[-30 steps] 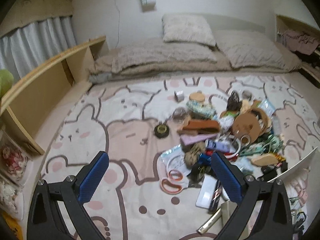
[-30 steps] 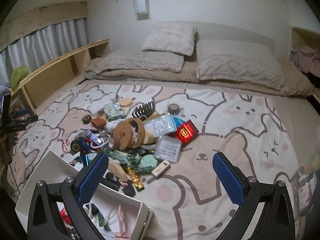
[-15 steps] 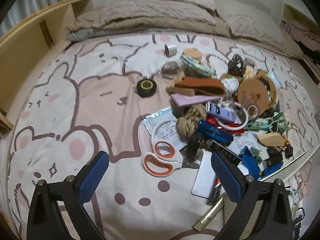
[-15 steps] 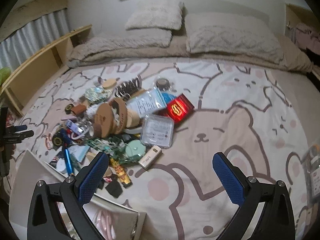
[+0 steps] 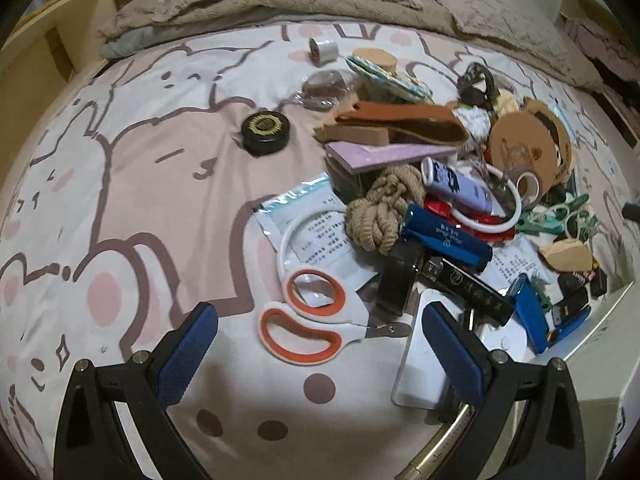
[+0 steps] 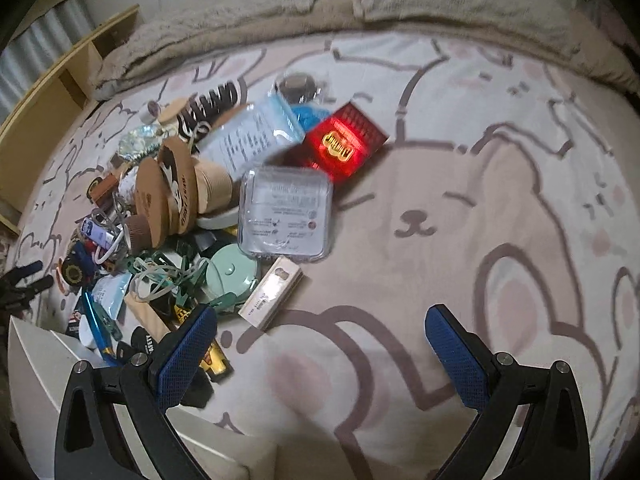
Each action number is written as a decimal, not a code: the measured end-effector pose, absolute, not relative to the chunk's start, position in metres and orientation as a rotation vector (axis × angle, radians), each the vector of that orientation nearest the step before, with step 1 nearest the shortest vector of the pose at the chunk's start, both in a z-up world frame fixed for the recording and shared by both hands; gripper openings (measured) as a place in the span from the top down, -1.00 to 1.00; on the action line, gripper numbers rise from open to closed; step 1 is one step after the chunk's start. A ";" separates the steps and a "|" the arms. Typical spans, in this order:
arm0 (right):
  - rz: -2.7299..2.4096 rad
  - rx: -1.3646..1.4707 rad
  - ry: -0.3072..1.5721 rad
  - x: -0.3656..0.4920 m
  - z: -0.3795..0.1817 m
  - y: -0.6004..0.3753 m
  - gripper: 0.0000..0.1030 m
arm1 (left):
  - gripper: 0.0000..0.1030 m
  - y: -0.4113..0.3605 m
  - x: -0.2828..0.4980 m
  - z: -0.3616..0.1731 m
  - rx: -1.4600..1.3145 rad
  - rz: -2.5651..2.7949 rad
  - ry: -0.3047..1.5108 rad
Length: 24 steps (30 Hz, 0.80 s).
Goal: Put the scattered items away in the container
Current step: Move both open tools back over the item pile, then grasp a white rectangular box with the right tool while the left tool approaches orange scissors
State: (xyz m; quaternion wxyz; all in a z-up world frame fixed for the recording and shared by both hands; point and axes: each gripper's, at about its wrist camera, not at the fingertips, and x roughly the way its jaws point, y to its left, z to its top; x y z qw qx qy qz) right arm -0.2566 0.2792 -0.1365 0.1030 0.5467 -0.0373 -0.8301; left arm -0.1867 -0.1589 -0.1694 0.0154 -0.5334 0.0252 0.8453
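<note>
1. Left hand-held gripper [image 5: 320,344]: fingers spread wide, nothing between them. It hangs over the orange-handled scissors [image 5: 308,320] at the near-left fringe of the pile.
2. Right hand-held gripper [image 6: 322,344]: also spread and empty, over bare bedsheet [image 6: 500,208] just right of the pile. The nearest loose piece is the small cream box [image 6: 272,298].
3. Container: white box [image 6: 52,364] at the near edge of the bed. In the left view only its corner [image 5: 600,344] shows, at the right.
4. Progress, our read: barely started. We can't see into the box from either view, so we can't tell what is already inside.
5. Left to do: nearly everything. On the bed we count the rope knot [image 5: 380,216], blue tube [image 5: 448,236], black round tin [image 5: 266,132], clear plastic case [image 6: 286,212], red packet [image 6: 344,144], mint round case [image 6: 230,274], cork coasters [image 6: 160,200], plus many small bits we can't identify.
6. Pile sits toward the near-left part of the bed, touching the box edge. The black tin lies apart, on its left side.
7. Likely next pick for the left side: the scissors. That's a guess from the framing only.
</note>
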 end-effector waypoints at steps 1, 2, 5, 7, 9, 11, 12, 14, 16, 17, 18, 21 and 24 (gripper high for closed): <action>-2.426 1.643 -0.113 -0.261 -0.140 0.277 -1.00 | -0.99 -0.157 -0.187 -0.172 -1.666 2.621 0.098; -2.403 1.669 -0.115 -0.265 -0.143 0.275 -1.00 | -0.99 -0.156 -0.188 -0.175 -1.671 2.615 0.112; -2.346 1.727 -0.143 -0.278 -0.152 0.269 -1.00 | -0.99 -0.154 -0.191 -0.182 -1.694 2.597 0.145; -2.320 1.749 -0.155 -0.285 -0.157 0.266 -1.00 | -0.99 -0.155 -0.192 -0.186 -1.710 2.589 0.156; -2.304 1.773 -0.151 -0.290 -0.163 0.265 -1.00 | -0.99 -0.155 -0.193 -0.189 -1.720 2.586 0.160; -2.290 1.804 -0.140 -0.294 -0.171 0.262 -1.00 | -0.99 -0.156 -0.193 -0.192 -1.733 2.584 0.165; -2.280 1.818 -0.129 -0.296 -0.175 0.261 -1.00 | -0.99 -0.157 -0.193 -0.193 -1.741 2.583 0.171; -2.261 1.857 -0.065 -0.298 -0.186 0.256 -1.00 | -0.99 -0.157 -0.192 -0.197 -1.756 2.577 0.186; -2.275 1.893 0.035 -0.297 -0.194 0.254 -1.00 | -0.99 -0.158 -0.192 -0.200 -1.773 2.572 0.216; -2.278 1.885 0.054 -0.296 -0.195 0.254 -1.00 | -0.99 -0.159 -0.193 -0.201 -1.781 2.572 0.229; -2.283 1.874 0.055 -0.294 -0.195 0.256 -1.00 | -0.99 -0.162 -0.192 -0.203 -1.792 2.575 0.240; -2.303 1.887 0.143 -0.287 -0.194 0.262 -1.00 | -0.99 -0.169 -0.192 -0.205 -1.816 2.583 0.225; -2.331 1.898 0.290 -0.279 -0.195 0.271 -1.00 | -0.99 -0.175 -0.192 -0.206 -1.827 2.586 0.196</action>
